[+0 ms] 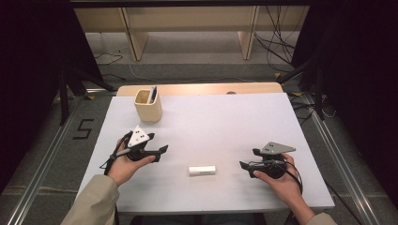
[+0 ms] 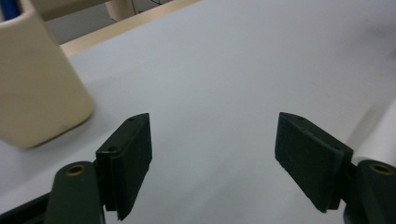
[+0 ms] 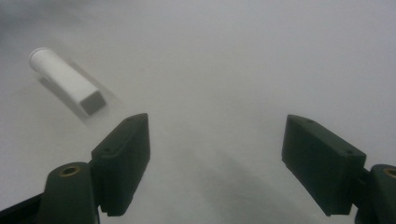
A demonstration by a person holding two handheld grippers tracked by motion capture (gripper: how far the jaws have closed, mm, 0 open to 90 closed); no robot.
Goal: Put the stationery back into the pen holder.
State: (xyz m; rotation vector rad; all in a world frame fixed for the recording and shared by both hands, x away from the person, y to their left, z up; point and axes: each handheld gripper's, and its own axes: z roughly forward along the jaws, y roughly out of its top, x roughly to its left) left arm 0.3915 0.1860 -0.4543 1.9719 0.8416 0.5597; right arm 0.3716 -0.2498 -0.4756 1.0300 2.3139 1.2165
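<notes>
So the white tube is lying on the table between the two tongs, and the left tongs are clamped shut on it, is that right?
Not quite. The white tube does lie on the table between the two, but the left tongs are open with nothing between their jaws, as the left gripper view shows; they have just been opening. The tube lies apart from them.

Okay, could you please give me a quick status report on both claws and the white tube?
Left claw open, empty, near the beige cup. Right claw open, empty. White tube flat on the table between them, untouched. Nothing in the way.
</notes>
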